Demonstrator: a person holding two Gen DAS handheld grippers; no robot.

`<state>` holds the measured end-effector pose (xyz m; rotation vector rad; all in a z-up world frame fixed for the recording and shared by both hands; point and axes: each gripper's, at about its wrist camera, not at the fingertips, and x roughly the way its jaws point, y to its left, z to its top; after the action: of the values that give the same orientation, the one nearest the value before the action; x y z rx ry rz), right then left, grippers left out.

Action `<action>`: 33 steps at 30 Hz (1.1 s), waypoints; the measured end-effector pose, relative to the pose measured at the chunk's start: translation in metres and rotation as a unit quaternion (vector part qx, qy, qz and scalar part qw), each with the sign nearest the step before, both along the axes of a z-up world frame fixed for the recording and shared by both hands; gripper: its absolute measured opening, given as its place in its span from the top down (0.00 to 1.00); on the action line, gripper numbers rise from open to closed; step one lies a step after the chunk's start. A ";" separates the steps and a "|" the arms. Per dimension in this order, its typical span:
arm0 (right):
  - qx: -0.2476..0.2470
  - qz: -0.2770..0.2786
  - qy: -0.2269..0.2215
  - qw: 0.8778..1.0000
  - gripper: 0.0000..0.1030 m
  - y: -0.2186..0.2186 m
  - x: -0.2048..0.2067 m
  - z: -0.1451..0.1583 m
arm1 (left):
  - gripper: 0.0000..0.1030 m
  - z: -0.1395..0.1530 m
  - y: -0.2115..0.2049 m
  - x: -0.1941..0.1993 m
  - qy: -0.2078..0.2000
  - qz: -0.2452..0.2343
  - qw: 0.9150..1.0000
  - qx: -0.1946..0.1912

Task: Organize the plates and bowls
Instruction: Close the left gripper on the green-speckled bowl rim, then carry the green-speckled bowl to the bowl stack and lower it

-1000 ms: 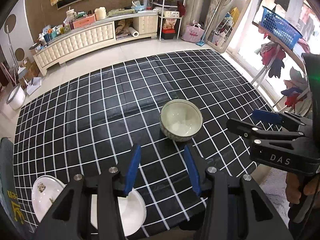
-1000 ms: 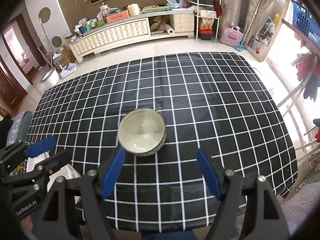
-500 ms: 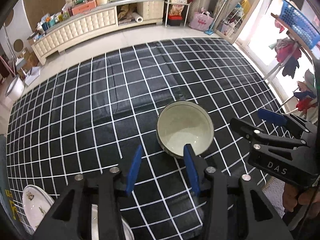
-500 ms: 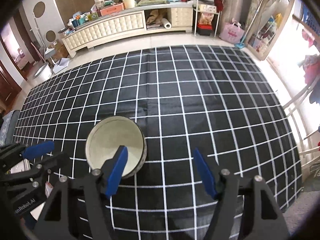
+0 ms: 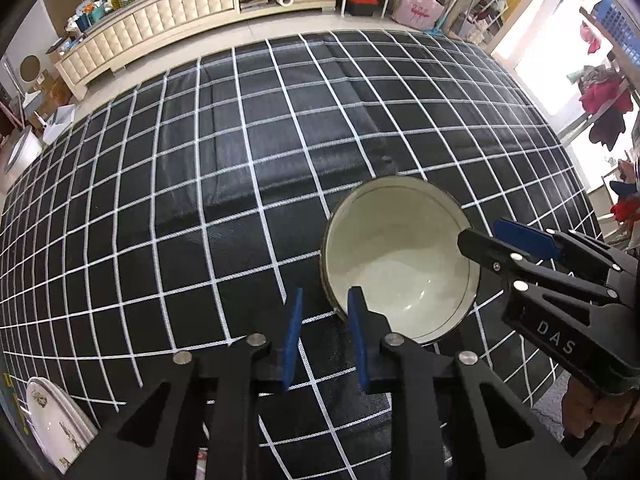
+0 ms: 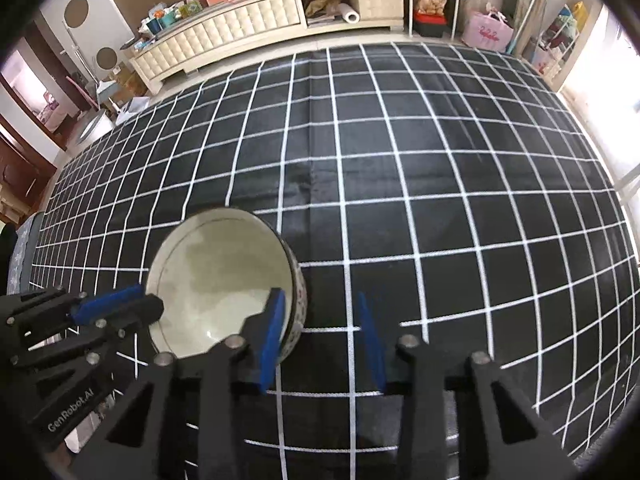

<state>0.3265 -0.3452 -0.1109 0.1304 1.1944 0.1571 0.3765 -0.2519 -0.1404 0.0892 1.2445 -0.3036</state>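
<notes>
Both spread, the left hand-held gripper [image 5: 324, 332] and right hand-held gripper [image 6: 320, 336] straddle opposite rims of the round pale-glazed ceramic bowl [image 5: 400, 258], so next they likely must pinch.

A black cloth [image 6: 440, 184] gridded in white is spread over the table. Beyond it, a pale floor [image 6: 248, 58] is bordered by a long cream cabinet [image 6: 240, 20] cluttered on top. Daylight is admitted at the right [image 5: 540, 64].

Both wrist cameras look steeply down along their own fingers, close above the checked cloth [image 5: 224, 184]. Shared ground — the bowl [image 5: 400, 256]: right of the left camera's fingers, left of the right camera's — and the far cabinet [image 6: 240, 20].
</notes>
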 end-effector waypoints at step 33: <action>0.038 -0.018 -0.025 0.999 0.90 0.035 -0.041 0.046 | 0.92 0.031 0.028 -0.036 -0.025 0.009 1.000 -0.015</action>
<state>0.2852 -0.3107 -0.0646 0.2133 1.1350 0.1724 0.3407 -0.2243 -0.1097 0.0600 1.1898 -0.3019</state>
